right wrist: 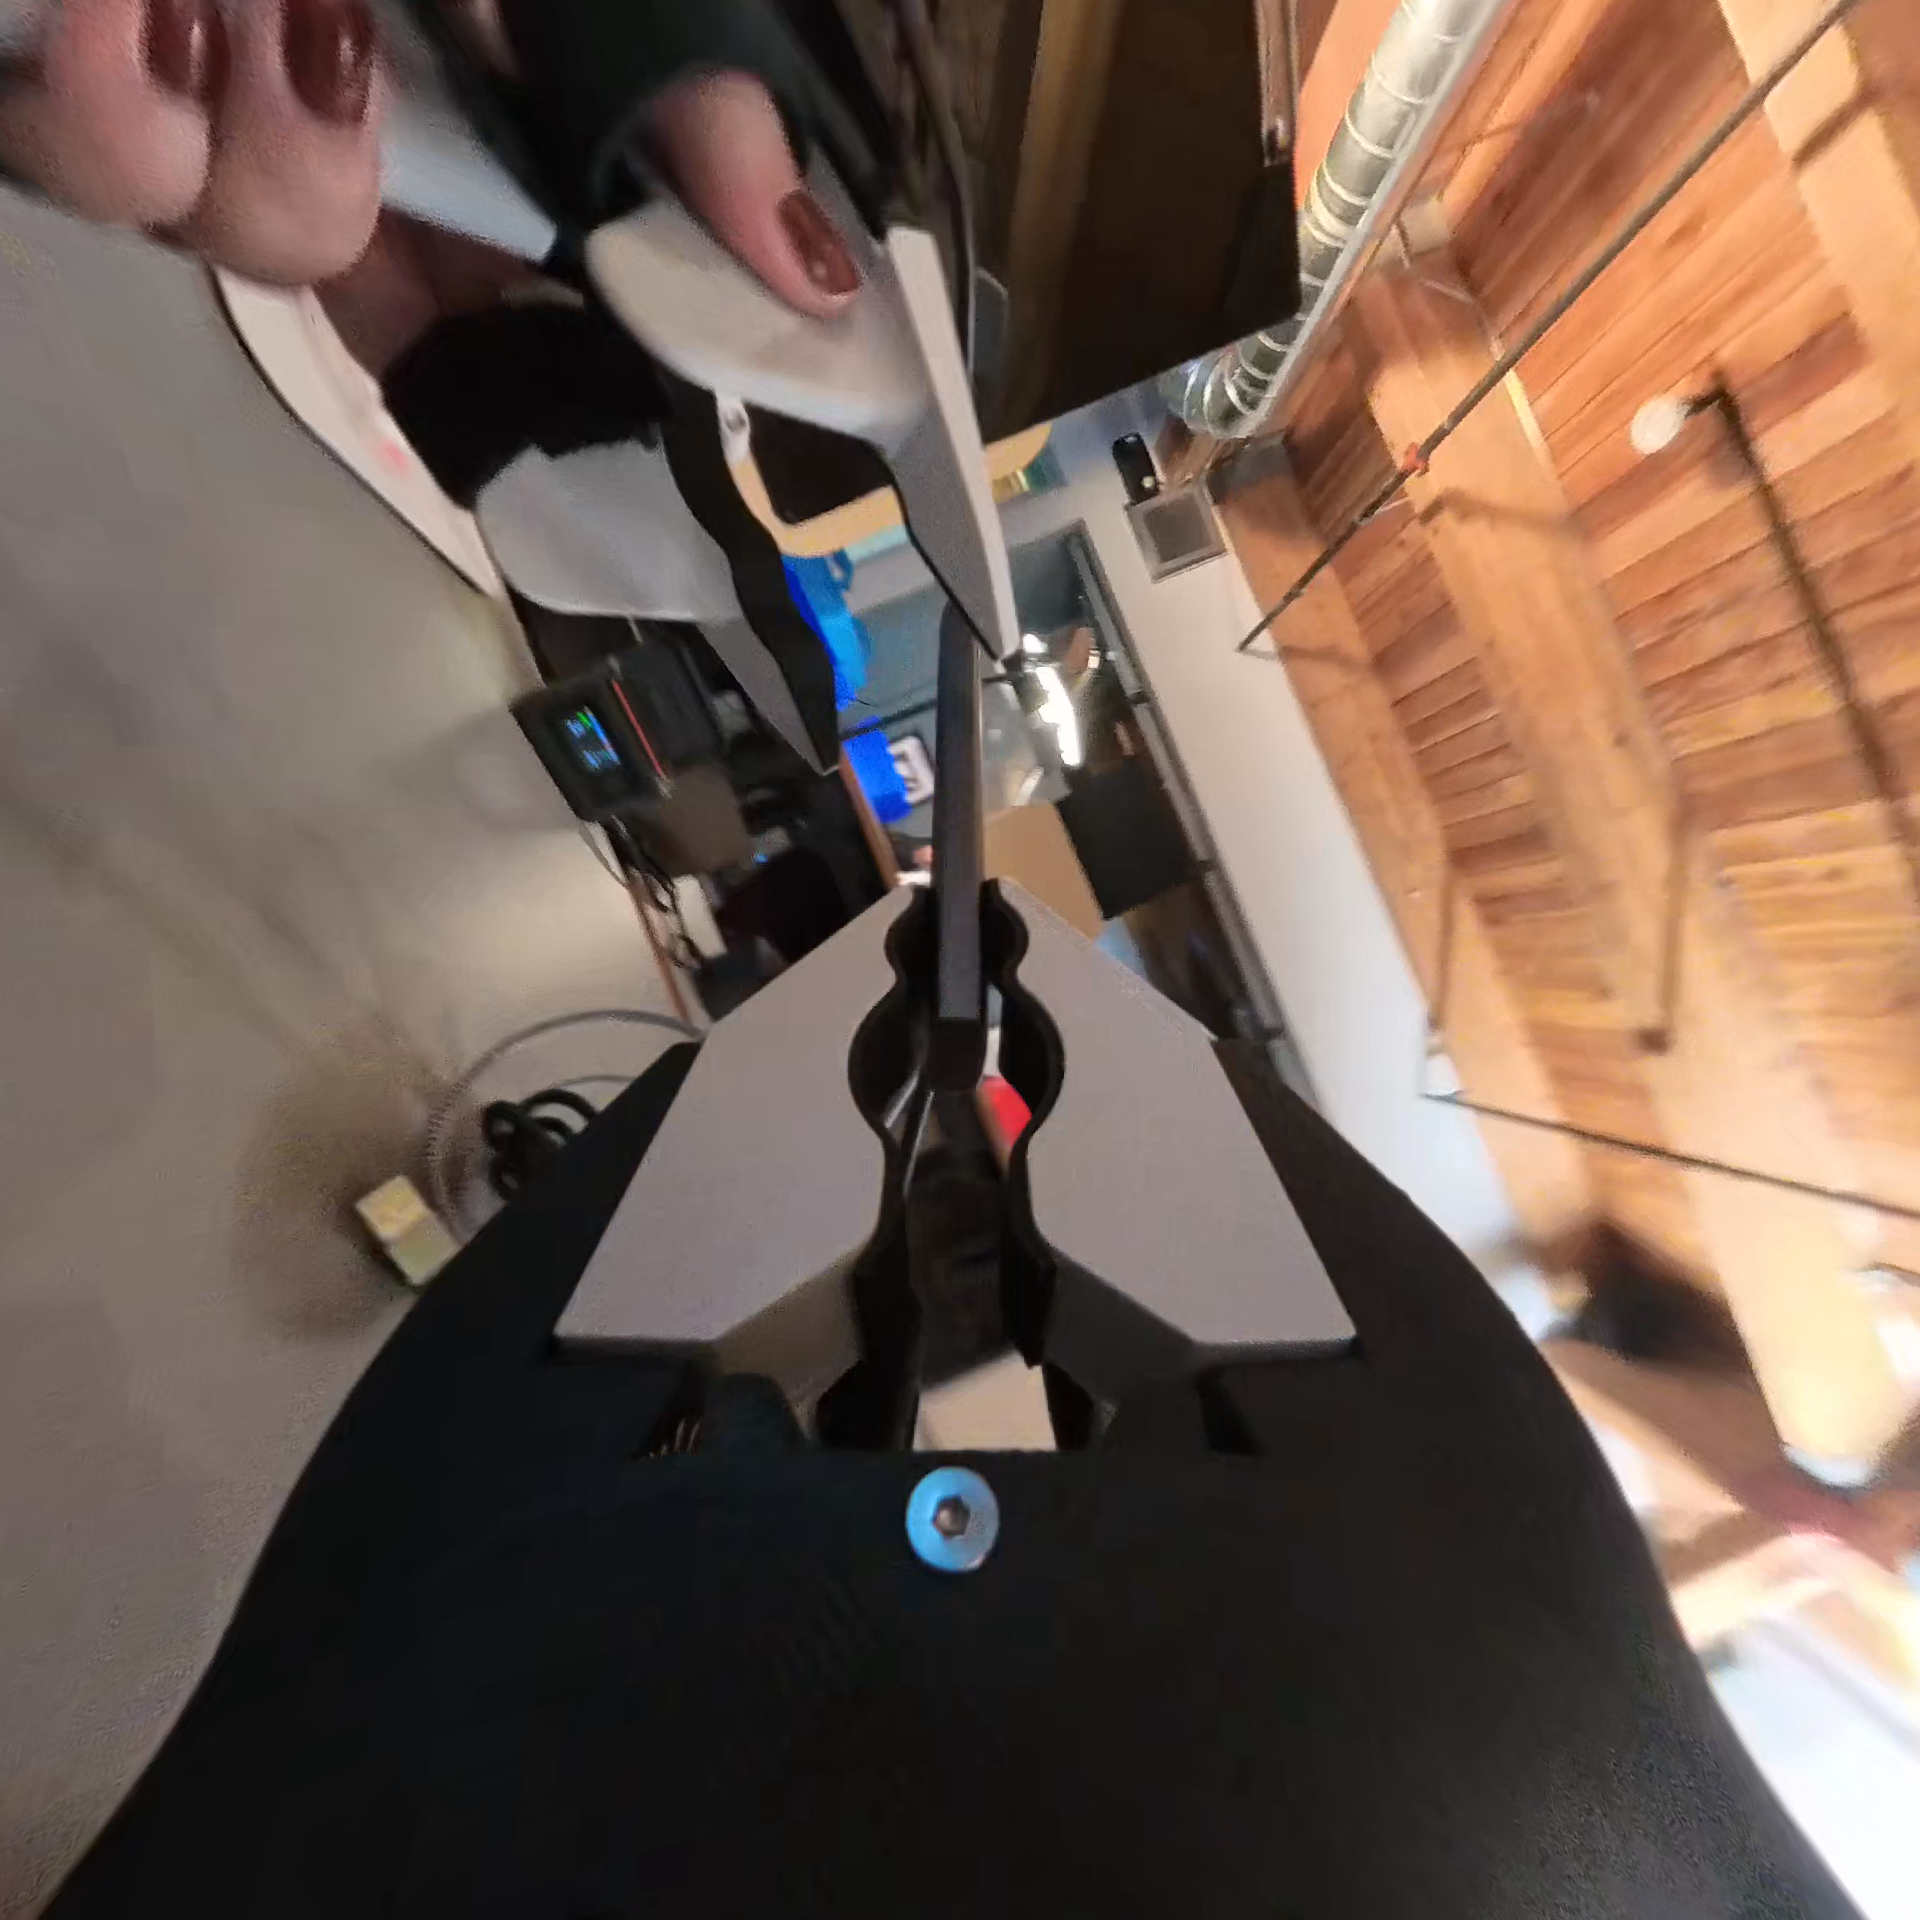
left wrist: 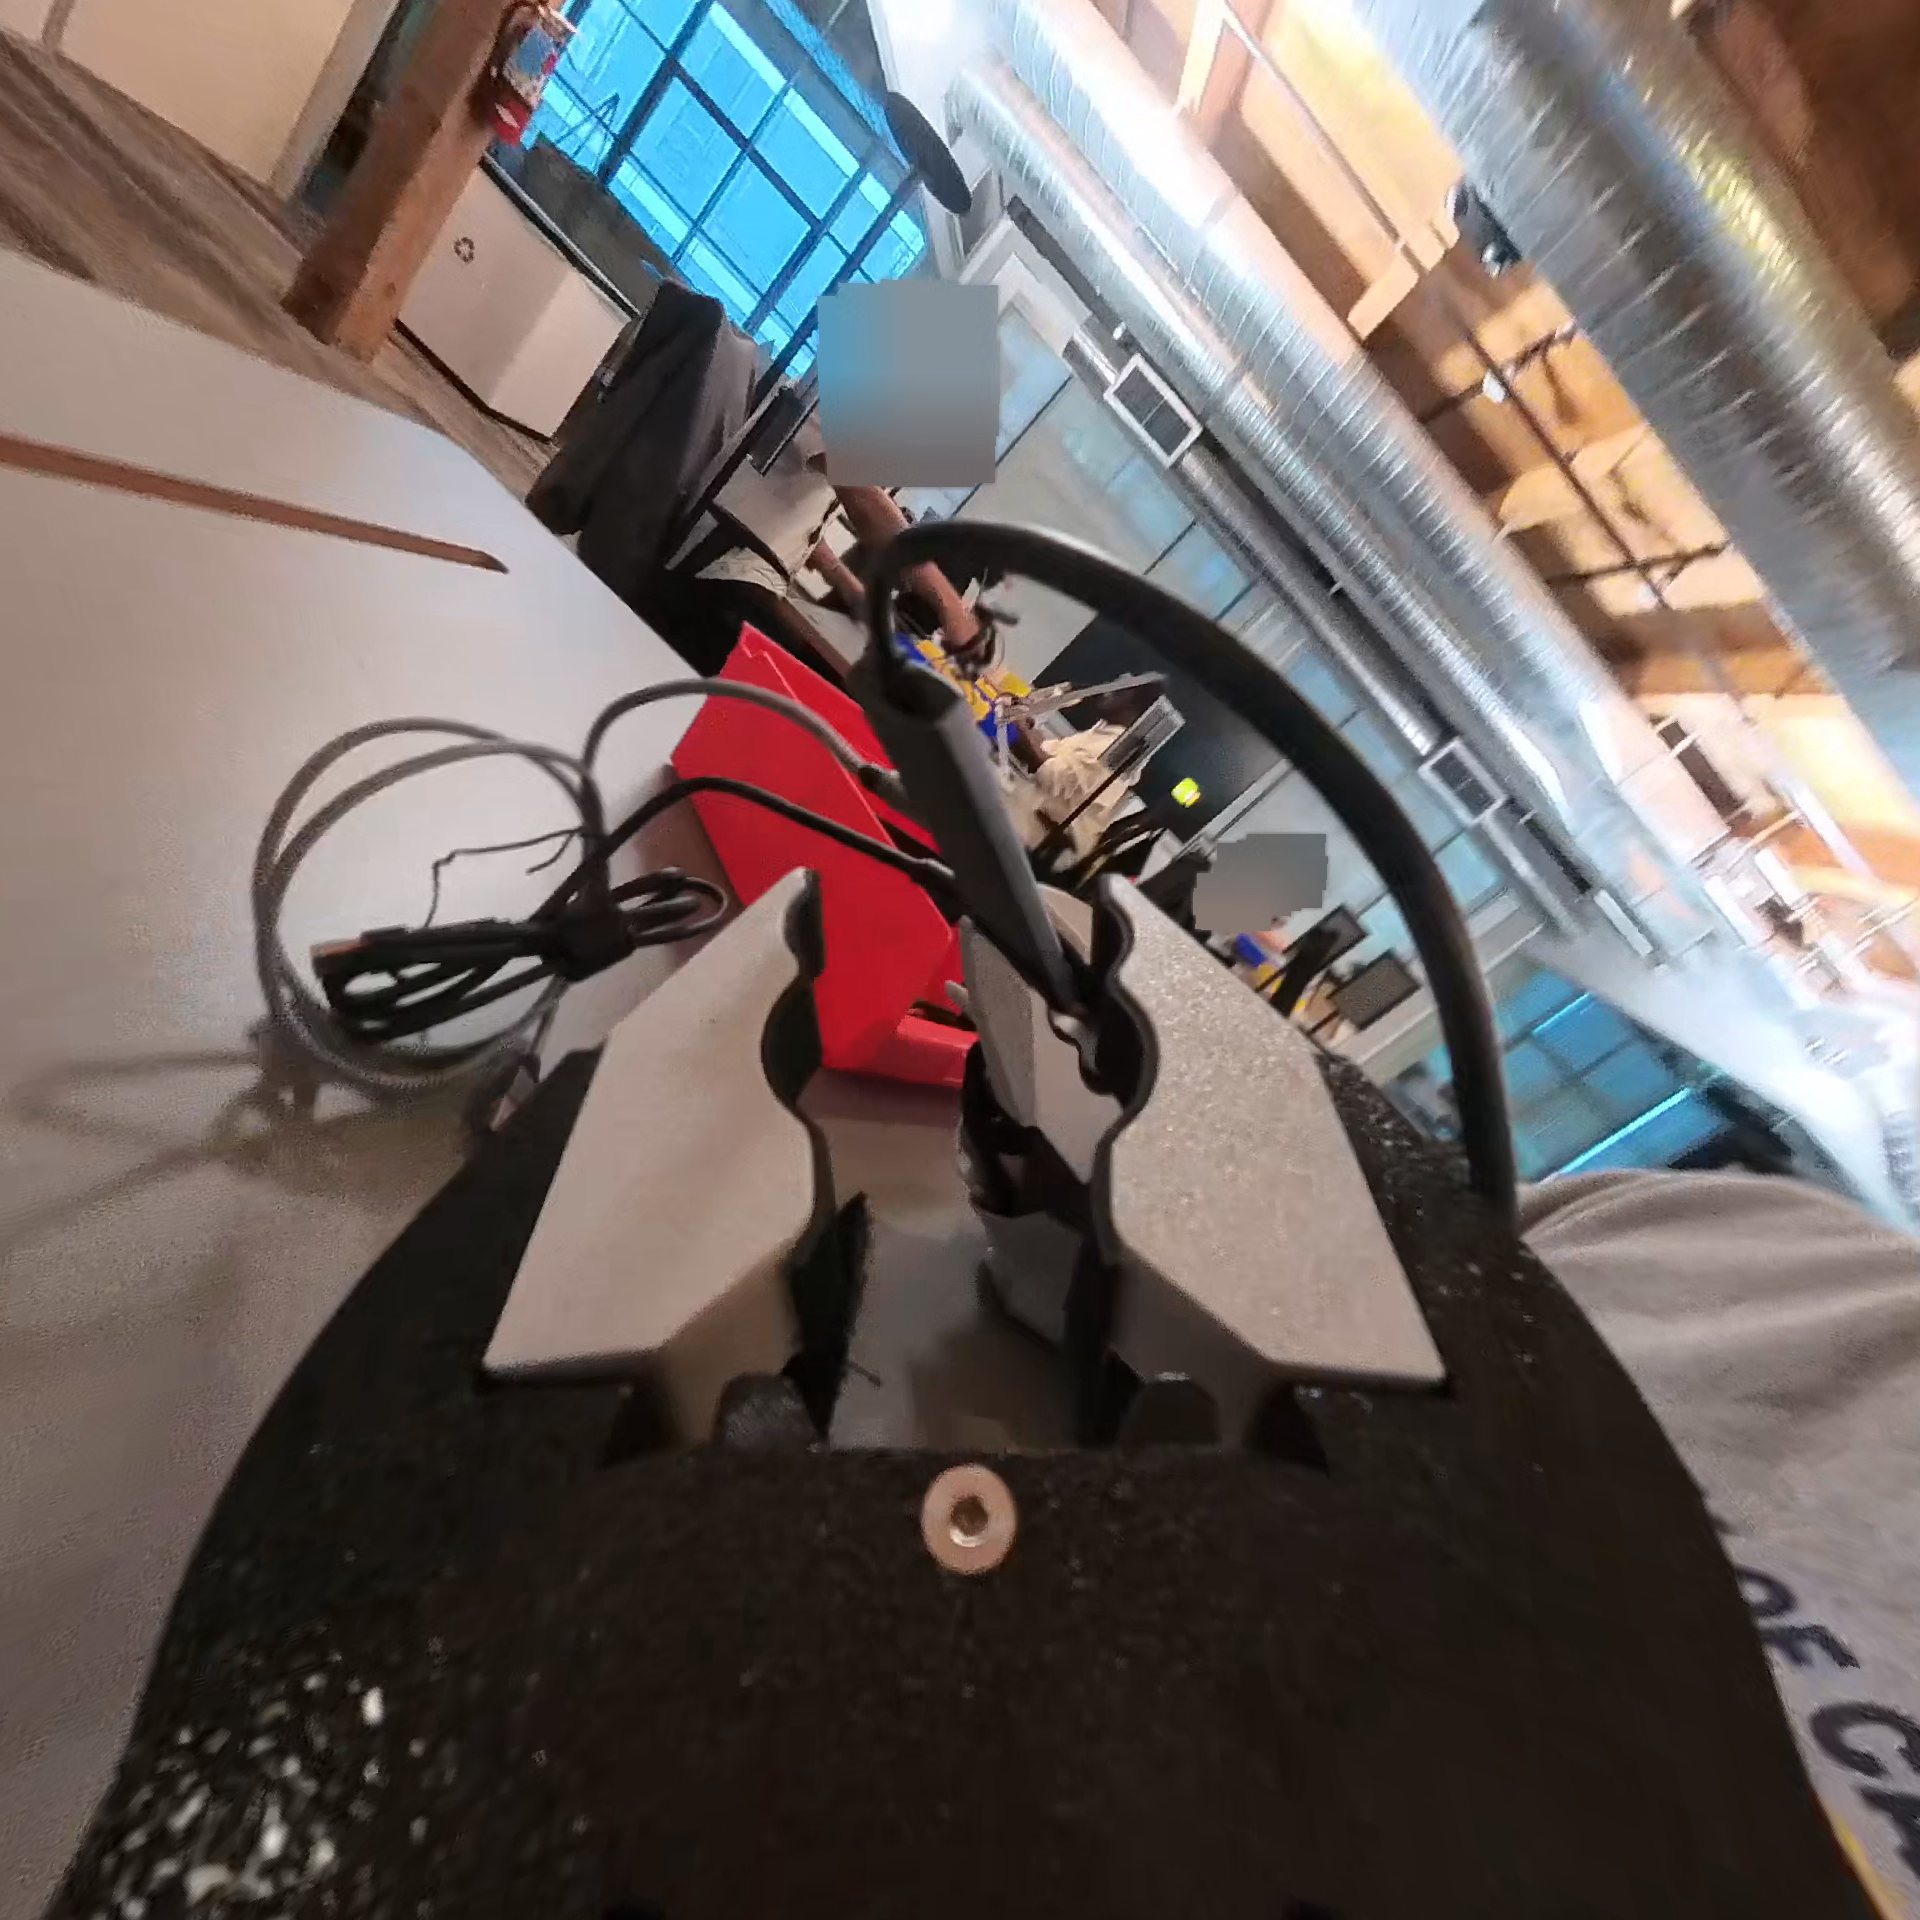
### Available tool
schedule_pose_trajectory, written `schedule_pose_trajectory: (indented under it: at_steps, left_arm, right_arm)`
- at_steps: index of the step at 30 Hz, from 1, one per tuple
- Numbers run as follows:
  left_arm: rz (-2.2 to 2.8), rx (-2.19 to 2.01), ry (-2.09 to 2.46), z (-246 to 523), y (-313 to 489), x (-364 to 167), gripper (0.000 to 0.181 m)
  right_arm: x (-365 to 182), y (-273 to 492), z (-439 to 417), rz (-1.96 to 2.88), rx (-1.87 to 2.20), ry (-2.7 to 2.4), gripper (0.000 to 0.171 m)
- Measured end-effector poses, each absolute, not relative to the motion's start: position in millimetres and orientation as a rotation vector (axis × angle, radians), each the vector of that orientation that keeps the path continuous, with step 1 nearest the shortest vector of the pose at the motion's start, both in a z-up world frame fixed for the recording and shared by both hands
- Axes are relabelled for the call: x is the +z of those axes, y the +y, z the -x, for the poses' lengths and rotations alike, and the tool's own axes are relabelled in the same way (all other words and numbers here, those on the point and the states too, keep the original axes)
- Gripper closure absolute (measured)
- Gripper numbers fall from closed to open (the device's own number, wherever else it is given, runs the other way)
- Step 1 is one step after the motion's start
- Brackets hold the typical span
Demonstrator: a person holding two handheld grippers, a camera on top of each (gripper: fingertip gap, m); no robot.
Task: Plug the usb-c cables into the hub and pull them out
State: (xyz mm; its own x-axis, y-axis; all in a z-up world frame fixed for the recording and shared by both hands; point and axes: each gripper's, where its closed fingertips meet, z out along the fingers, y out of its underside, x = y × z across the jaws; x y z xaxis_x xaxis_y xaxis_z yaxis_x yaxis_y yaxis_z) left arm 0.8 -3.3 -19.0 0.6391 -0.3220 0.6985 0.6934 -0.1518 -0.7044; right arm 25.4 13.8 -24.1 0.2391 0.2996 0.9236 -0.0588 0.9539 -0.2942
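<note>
Red bin (left wrist: 821, 831) on table (left wrist: 208, 644), contents hidden, cables (left wrist: 436, 935) beside

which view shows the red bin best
The left wrist view: the red bin sits on the table just beyond the left gripper, mostly in sight. The right wrist view shows only a red sliver between the fingers.

Loft workshop: exposed ducts (left wrist: 1278, 343), timber ceiling (right wrist: 1621, 644).
</note>
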Motion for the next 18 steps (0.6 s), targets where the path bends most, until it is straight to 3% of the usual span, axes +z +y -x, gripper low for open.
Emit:
schedule_pose_trajectory:
  at_steps: [7, 12, 15, 18]
  left_arm:
    - [1.402, -1.109, -0.458, 1.2, 5.6, -33.1, 0.129]
    - [1.339, -1.102, -0.477, 9.1, 5.0, -30.5, 0.154]
    - [1.384, -1.079, -0.435, 2.9, 6.8, -30.9, 0.156]
    - [1.425, -1.033, -0.451, 4.5, 8.6, -37.4, 0.169]
  right_arm:
    - [-35.6, 13.3, -22.8, 0.014, -0.106, -1.237, 0.163]
    - [-39.5, 9.5, -19.6, -0.007, -0.141, -1.233, 0.163]
    - [-45.6, 1.6, -15.9, -0.046, -0.153, -1.238, 0.162]
    - [-48.2, -0.9, -13.0, -0.036, -0.126, -1.251, 0.163]
